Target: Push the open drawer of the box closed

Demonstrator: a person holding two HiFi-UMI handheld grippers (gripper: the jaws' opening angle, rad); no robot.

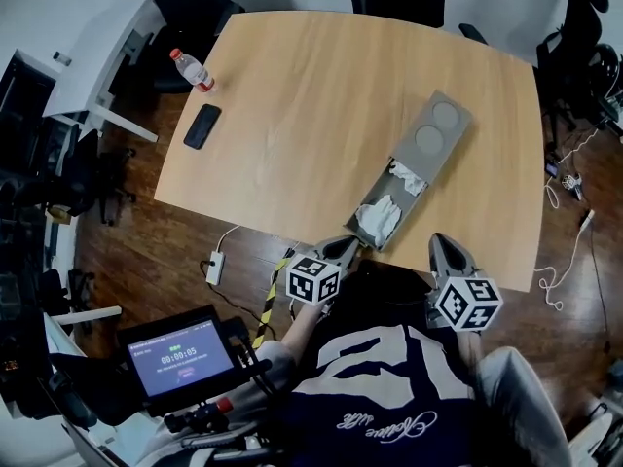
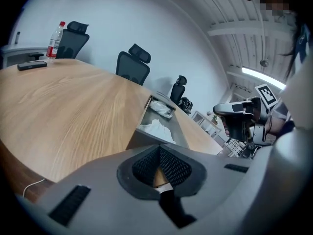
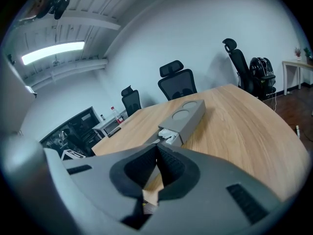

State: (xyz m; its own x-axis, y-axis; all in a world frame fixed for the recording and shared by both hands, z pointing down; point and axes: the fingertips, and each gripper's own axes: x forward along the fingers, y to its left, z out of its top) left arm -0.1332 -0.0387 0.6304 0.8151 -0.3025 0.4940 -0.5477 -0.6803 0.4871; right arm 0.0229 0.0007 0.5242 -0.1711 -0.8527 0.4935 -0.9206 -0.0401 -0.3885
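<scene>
Head view: wooden table (image 1: 311,95) with a grey box (image 1: 433,134) lying at an angle near its right side, two round recesses in its top.
Drawer: drawer (image 1: 393,197) is pulled well out of the box toward the person, its front end at the near table edge.
Drawer contents: crumpled white material (image 1: 382,217) in the near part, and a second wad nearer the box.
Left gripper: left gripper (image 1: 352,245) has its tip just beside the drawer's front end; contact cannot be told.
Left claw: in the left gripper view the pads (image 2: 171,166) meet at the tip, jaws together, with nothing between them. The drawer front (image 2: 146,140) stands directly ahead.
Right gripper: right gripper (image 1: 443,239) is at the near table edge, right of the drawer and apart from it.
Right claw: in the right gripper view the jaws are likewise together and empty. They face the box (image 3: 188,116) and the open drawer end (image 3: 164,136) across bare tabletop.
Elsewhere: bottle (image 1: 193,69) and dark phone (image 1: 202,125) are at the far left of the table, well apart from the box.
</scene>
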